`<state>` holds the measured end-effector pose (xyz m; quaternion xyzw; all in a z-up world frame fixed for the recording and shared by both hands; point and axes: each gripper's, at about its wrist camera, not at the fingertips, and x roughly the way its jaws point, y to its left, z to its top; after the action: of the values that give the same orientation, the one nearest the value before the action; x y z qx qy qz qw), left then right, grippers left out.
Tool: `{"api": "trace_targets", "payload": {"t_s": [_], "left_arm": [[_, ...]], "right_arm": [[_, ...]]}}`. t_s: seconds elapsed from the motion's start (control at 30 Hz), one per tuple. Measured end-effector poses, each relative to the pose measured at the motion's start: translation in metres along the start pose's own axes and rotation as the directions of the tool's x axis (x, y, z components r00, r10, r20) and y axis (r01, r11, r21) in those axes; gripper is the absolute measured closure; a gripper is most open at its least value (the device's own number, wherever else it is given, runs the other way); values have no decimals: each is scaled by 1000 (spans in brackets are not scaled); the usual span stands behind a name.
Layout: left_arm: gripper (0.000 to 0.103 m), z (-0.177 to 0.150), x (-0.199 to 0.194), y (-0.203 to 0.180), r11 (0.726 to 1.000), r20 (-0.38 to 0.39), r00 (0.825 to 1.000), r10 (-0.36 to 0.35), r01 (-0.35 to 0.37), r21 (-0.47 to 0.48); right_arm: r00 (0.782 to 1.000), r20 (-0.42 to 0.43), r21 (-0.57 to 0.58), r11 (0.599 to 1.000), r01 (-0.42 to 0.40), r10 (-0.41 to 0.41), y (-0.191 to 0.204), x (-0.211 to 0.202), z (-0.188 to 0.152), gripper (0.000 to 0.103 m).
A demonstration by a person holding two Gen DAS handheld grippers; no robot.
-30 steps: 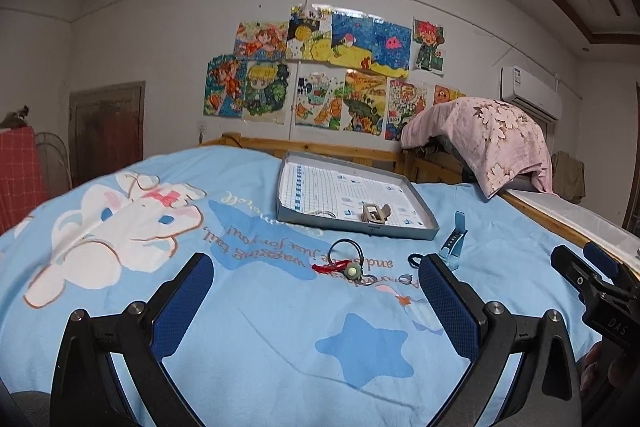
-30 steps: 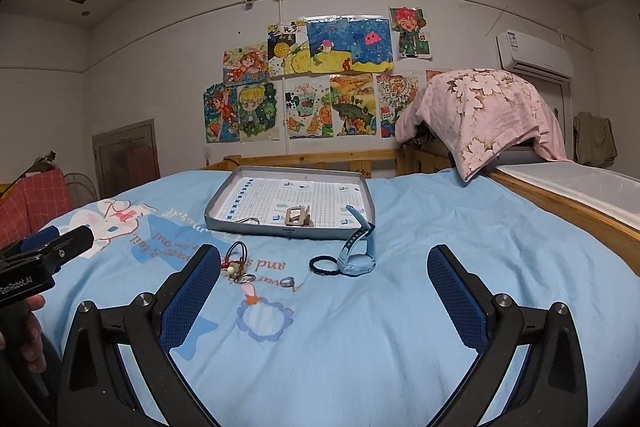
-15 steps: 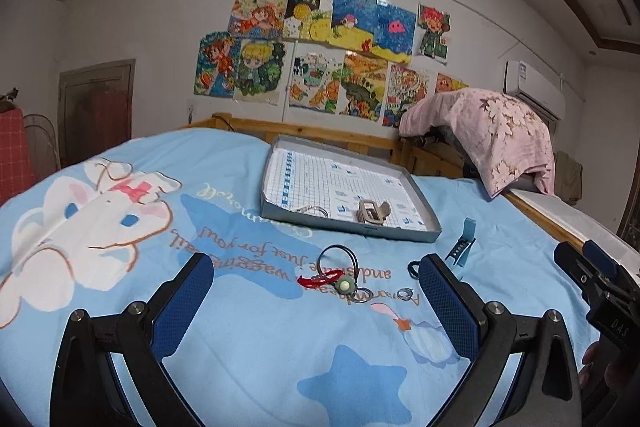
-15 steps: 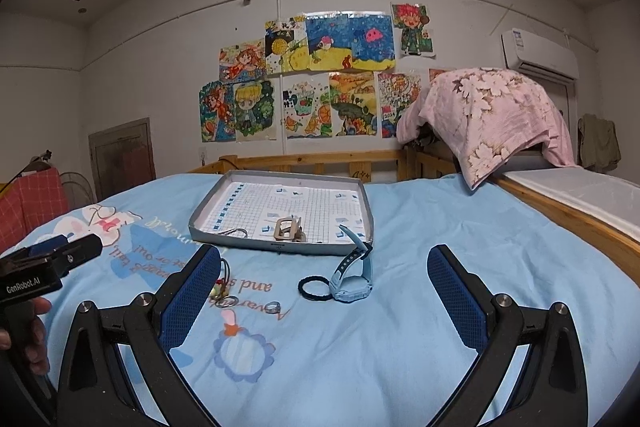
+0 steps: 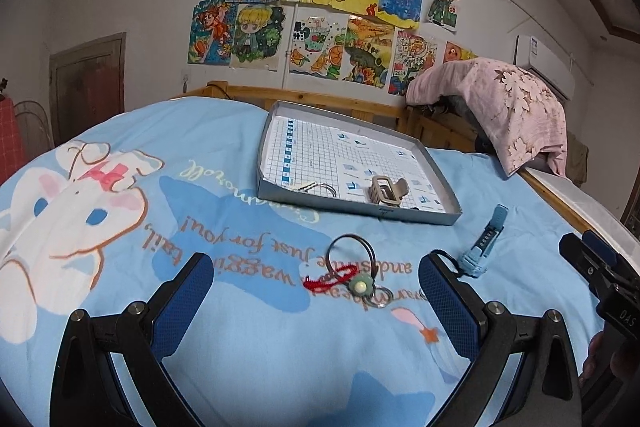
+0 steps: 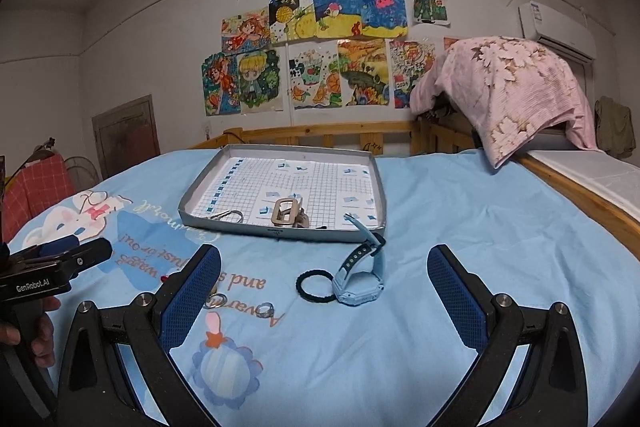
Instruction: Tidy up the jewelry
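Observation:
A shallow grey tray (image 5: 404, 143) (image 6: 382, 187) lined with grid paper lies on the blue bedspread, holding a beige hair claw (image 5: 386, 190) (image 6: 289, 212) and a metal clip (image 5: 316, 186) (image 6: 229, 215). In front of it lie a black hair tie with a green bead (image 5: 361, 286), a red string bracelet (image 5: 329, 278), small rings (image 6: 265, 309), a second black hair tie (image 6: 315, 285) and a light blue watch (image 5: 482, 246) (image 6: 360, 277). My left gripper (image 5: 316, 301) stands open just short of the red bracelet. My right gripper (image 6: 324, 291) stands open, facing the watch.
The bed's wooden rail (image 6: 320, 133) runs behind the tray, with a pink floral blanket (image 6: 508, 87) heaped at the right. A second bed's edge (image 6: 580, 195) lies to the right. Each gripper shows at the edge of the other's view, held by a hand (image 6: 40, 331).
Both grippers have moved forward and dipped toward the jewelry on the bedspread, so the items look nearer and larger. Both stay open. Nothing has been picked up.

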<state>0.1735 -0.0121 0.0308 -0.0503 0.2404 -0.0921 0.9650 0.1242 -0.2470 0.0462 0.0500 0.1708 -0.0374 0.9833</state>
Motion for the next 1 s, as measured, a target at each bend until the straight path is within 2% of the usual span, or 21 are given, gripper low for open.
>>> {"api": "trace_targets", "payload": {"t_s": [0.33, 0.57, 0.67, 0.8, 0.83, 1.0], "left_arm": [[0, 11, 36, 2, 999, -58, 998, -13, 16, 45], [2, 7, 47, 4, 999, -27, 1000, -1, 2, 37], [12, 5, 55, 2, 998, -54, 998, -12, 15, 53], [26, 1, 66, 2, 997, -105, 994, -30, 37, 65], [32, 0, 68, 2, 997, -114, 993, -34, 42, 68], [50, -6, 79, -1, 995, -166, 985, -49, 63, 81]], "right_arm": [[996, -70, 7, 999, -54, 54, 8, 34, 0, 2], [993, -88, 12, 997, -74, 74, 18, 52, -4, 3], [988, -126, 4, 995, -95, 95, 24, 61, -8, 15], [975, -189, 7, 993, -115, 114, 26, 74, -13, 39], [970, -213, 13, 993, -119, 119, 26, 80, -15, 43], [947, -287, 40, 990, -137, 143, 25, 99, -25, 62]]}}
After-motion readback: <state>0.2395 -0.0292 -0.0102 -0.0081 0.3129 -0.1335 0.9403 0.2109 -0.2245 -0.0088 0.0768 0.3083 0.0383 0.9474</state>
